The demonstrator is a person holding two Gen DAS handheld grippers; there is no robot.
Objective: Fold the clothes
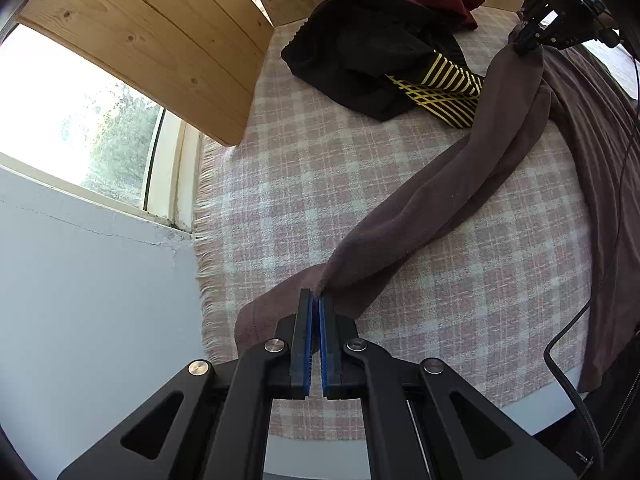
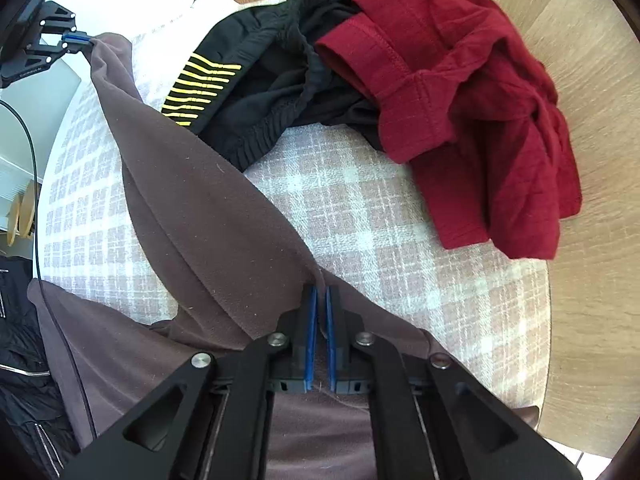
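A brown-mauve garment (image 1: 440, 184) lies stretched across the pink checked cloth (image 1: 320, 184), from near left to far right. My left gripper (image 1: 316, 300) is shut on its near end, and the fabric is pinched between the blue pads. In the right wrist view the same brown-mauve garment (image 2: 192, 208) runs from my right gripper (image 2: 322, 292), shut on a fold of it, up to the left gripper (image 2: 86, 42) at the top left. The right gripper (image 1: 528, 46) shows at the top right of the left wrist view, gripping the garment's far end.
A black garment with yellow stripes (image 1: 384, 64) and a crumpled red garment (image 2: 472, 100) lie at the back of the cloth. A wooden board (image 1: 152, 48) and a window (image 1: 72, 120) are on the left. A black cable (image 1: 576, 320) hangs on the right. A black jacket (image 2: 24, 360) lies lower left.
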